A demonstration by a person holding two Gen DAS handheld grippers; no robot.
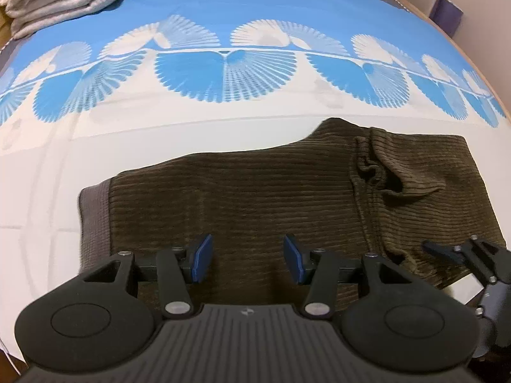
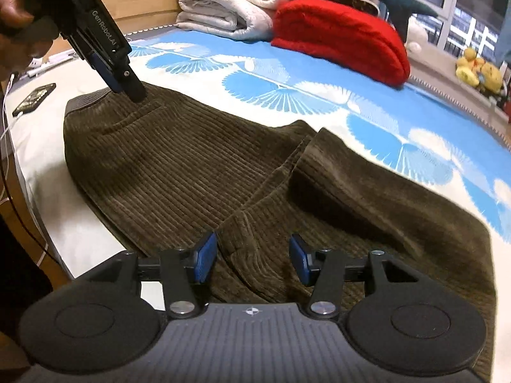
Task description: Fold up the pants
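Brown corduroy pants [image 1: 255,198] lie folded on a bed sheet [image 1: 191,134], white near the front edge and blue with white fan shapes further back. Grey ribbed waistband [image 1: 94,214] sits at the left end in the left wrist view; a puckered pocket opening [image 1: 392,185] shows toward the right end. Left gripper [image 1: 248,257] hangs over the cloth near the waistband end, pointing steeply down, jaws standing about half apart, blue pads [image 1: 202,257] clear of each other, nothing pinched between them. In the right wrist view the same tool reaches down from a hand [image 2: 19,12] at top left, its tip at the fabric close to the waistband; whether it touches cannot be told. Right gripper [image 2: 253,260] sits over the other end of the pants, jaws also about half apart, a raised ridge of corduroy lying between the pads but not squeezed by them. At the far side of the bed: a folded white blanket [image 2: 223,3] and a red blanket [image 2: 341,38] just beside it. A dark phone [image 2: 33,99] with a white cable lies at the left edge of the mattress. Yellow soft toys [image 2: 477,70] sit far right by the window.
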